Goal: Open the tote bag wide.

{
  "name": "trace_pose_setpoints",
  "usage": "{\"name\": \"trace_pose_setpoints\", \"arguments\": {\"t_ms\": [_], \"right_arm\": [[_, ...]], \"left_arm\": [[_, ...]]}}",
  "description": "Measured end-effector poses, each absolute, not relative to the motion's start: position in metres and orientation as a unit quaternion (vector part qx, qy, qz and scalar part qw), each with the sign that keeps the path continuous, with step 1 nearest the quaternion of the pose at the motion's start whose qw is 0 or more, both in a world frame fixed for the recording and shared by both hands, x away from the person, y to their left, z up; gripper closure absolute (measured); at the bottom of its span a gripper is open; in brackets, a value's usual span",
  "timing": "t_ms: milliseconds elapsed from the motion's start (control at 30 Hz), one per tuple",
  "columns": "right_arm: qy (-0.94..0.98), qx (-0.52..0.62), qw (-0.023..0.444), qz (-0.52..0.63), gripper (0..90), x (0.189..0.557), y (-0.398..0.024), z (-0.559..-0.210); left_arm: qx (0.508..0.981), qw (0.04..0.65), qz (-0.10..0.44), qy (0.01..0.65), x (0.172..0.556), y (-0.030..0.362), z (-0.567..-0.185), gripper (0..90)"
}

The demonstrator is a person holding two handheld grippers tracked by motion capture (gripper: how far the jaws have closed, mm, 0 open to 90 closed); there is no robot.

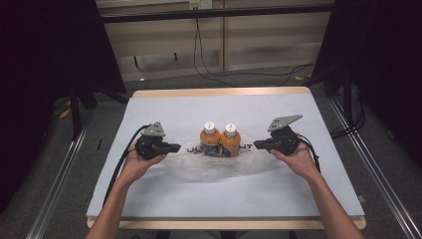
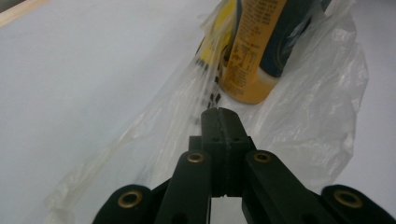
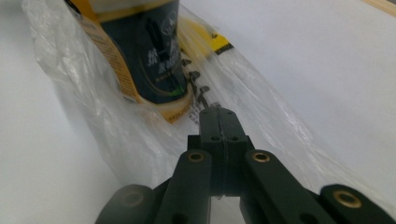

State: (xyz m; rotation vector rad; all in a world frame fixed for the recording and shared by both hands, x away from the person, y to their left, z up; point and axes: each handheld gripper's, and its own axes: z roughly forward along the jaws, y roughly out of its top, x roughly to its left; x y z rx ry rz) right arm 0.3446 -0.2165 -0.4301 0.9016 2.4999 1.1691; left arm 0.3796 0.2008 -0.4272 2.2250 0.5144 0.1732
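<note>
left gripper [image 2: 219, 114]: jaws pressed together, tips meeting on a seam. whether a fold of film is pinched between them cannot be told; the tips sit right at the left edge of the clear plastic bag [image 2: 299, 121]. in the high view this gripper [image 1: 175, 147] lies on the table's left half, pointing right toward the centre.

right gripper [image 3: 218, 114]: jaws likewise closed flat against each other, tips at the bag's right edge [image 3: 280, 126]; a pinch on the film is possible but not confirmed. in the high view it [image 1: 257, 145] points left, mirroring the other.

plastic bag [image 1: 219, 167]: thin, crumpled, printed with dark lettering, spread flat on the white table cover [image 1: 164, 199]. long axis runs left to right, ends pointing at the two grippers. each end is just beside its own gripper, so neither hand is clearly nearer.

two orange bottles [image 1: 219, 138]: upright, white caps up, side by side and touching, standing at the bag's middle, between the grippers. whether they stand on the film or inside it cannot be told. long axes vertical. dark label with yellow band [image 3: 154, 56] faces the right gripper; printed text panel [image 2: 254, 42] faces the left.

judgement: any coming move likely turns on the bag's edges lying directly ahead of each jaw pair, with bottles weighting the centre.
</note>
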Motion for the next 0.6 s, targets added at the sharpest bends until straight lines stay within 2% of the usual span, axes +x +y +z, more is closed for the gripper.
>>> {"name": "trace_pose_setpoints", "arguments": {"t_ms": [433, 600], "right_arm": [[0.847, 0.304, 0.113, 0.421, 90.0, 0.344, -0.206, -0.424], [0.84, 0.304, 0.107, 0.437, 90.0, 0.344, -0.206, -0.42]], "left_arm": [[0.874, 0.442, 0.054, 0.195, 0.368, 0.178, -0.421, 86.9], [0.867, 0.467, 0.041, 0.169, 0.359, 0.16, -0.419, 90.0]]}}
